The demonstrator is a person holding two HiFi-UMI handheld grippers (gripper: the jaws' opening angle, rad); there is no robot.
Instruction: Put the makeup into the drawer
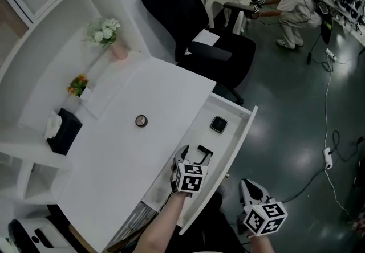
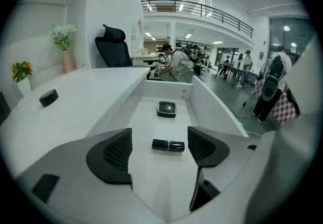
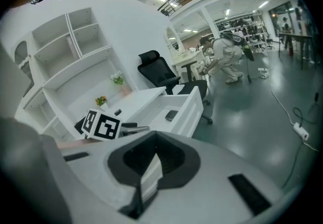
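Note:
The white drawer (image 1: 242,132) is pulled out of the desk. A black lipstick tube (image 2: 168,145) lies on its side on the drawer floor (image 2: 146,122). My left gripper (image 2: 159,148) hangs open just above and behind the tube, with nothing between its pads. A square black compact (image 1: 218,124) (image 2: 166,109) rests farther along in the drawer. On the desktop sits a round black compact (image 1: 141,121) (image 2: 48,98). My left gripper (image 1: 193,158) hovers over the drawer's near end. To the right, over the floor, my right gripper (image 1: 249,188) (image 3: 151,160) is shut and empty.
A black office chair (image 1: 194,24) stands beyond the drawer's far end. On the desk's back ledge are a black tissue box (image 1: 63,130), a small orange flower pot (image 1: 78,85) and a pink vase of white flowers (image 1: 108,35). A person crouches far off (image 1: 291,7). Cables run across the floor (image 1: 329,132).

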